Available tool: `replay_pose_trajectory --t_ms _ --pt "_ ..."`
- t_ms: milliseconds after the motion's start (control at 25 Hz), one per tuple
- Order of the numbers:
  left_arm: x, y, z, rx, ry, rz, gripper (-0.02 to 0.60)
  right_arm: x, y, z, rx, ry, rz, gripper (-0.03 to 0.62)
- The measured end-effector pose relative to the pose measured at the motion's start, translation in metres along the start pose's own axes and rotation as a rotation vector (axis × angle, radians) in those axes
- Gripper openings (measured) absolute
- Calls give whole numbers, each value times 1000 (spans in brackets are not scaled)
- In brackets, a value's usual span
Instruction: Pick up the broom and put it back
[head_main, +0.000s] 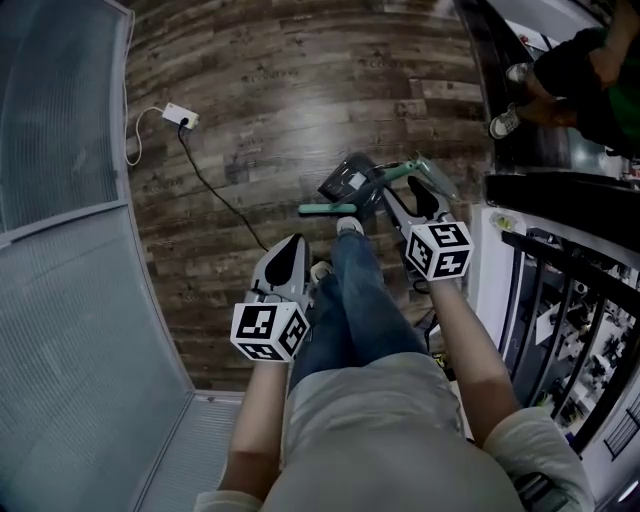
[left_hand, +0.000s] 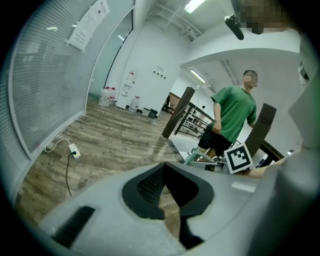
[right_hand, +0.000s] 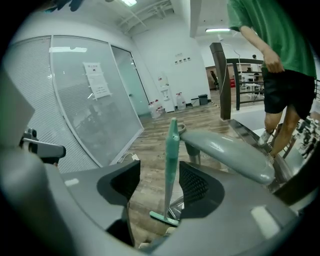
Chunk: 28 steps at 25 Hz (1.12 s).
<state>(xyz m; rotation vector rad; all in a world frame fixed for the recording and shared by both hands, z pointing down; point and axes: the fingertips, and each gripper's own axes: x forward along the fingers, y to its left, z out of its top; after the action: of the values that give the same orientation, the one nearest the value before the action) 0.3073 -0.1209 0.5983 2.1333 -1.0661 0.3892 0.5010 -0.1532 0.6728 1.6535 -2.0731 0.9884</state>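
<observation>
Broom (right_hand: 171, 165), where is it?

Upright on the wooden floor (head_main: 300, 80), teal head down, just beyond the person's shoe (head_main: 349, 226) and right beside the grey dustpan (head_main: 345, 182), its top next to the upper end of the dustpan's handle.

Is the right gripper (right_hand: 159, 170) on it?

Not gripping. Its fingers (right_hand: 197, 185) are spread wide; the teal handle stands in the gap between them, nearer the right one, and neither presses on it.

And the left gripper (head_main: 297, 240)?

It hangs near and left, beside the person's jeans (head_main: 355, 300), well apart from the broom, fingers (left_hand: 150, 185) drawn together at the tips with nothing between them.

Anything else around?

A white power strip (head_main: 181, 116) with a black cable (head_main: 215, 190) lies far left on the floor by the glass partition (head_main: 60, 120), and a person in a green shirt (left_hand: 235, 110) stands far right
</observation>
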Motion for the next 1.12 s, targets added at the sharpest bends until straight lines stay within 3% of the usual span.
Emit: replay_pose_trajectory --t_ms 480,600,760,1120 --pt "11 7 -10 -11 26 5 6 27 -11 -4 3 3 -22 239" --pt "11 7 -12 -12 28 4 6 28 -14 -4 -6 -2 -40 200" --pt "7 6 -16 -15 31 2 6 25 -18 -5 -20 -11 -80 97" --pt "-4 12 -5 -10 28 -9 6 18 -5 -4 -7 -17 -100 94"
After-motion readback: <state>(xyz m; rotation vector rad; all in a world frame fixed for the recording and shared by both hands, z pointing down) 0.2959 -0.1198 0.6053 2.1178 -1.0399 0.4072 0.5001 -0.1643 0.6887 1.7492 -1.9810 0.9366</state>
